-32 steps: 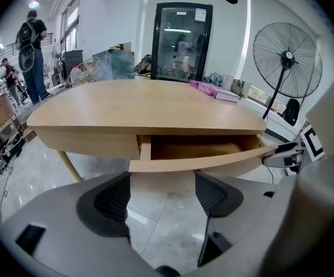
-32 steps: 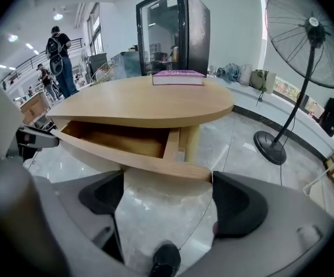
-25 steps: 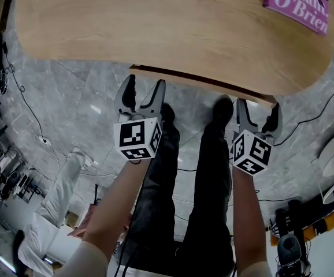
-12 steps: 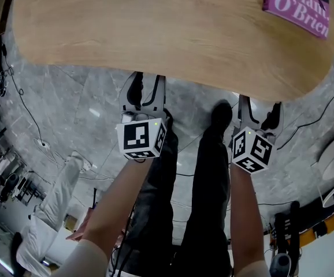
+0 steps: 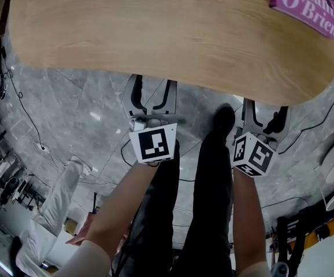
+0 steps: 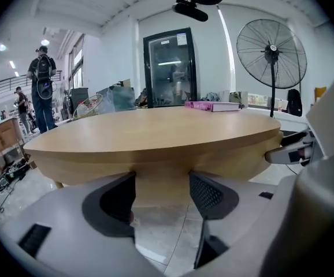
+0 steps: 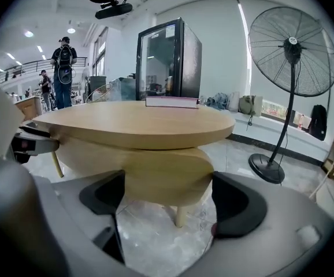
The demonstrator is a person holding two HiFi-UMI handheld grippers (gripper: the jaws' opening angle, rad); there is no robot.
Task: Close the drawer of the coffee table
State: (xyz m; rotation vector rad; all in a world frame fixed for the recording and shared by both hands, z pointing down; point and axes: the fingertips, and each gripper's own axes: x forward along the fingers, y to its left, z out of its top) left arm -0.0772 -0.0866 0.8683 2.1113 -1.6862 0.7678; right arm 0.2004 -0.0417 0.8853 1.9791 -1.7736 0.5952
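The coffee table [image 5: 155, 33] has a pale wooden oval top. Its drawer front [image 7: 161, 175] is a curved wooden panel under the top, and in the head view it is hidden beneath the tabletop. My left gripper [image 5: 152, 91] hangs just off the table's near edge, its tips facing the drawer front [image 6: 161, 183]. Its jaws have just been opening and nothing is between them. My right gripper [image 5: 264, 115] stands open at the same edge further right, also empty, level with the drawer panel.
A pink book [image 5: 305, 4] lies on the far right of the tabletop. The person's dark trouser legs [image 5: 207, 183] stand between the grippers. Cables cross the grey marble floor [image 5: 69, 114]. A standing fan [image 7: 291, 45] is at the right, and people stand in the background.
The drawer edge that stuck out below the tabletop has slid out of sight under it. Both grippers have moved in towards the table, and the left one has rolled a little.
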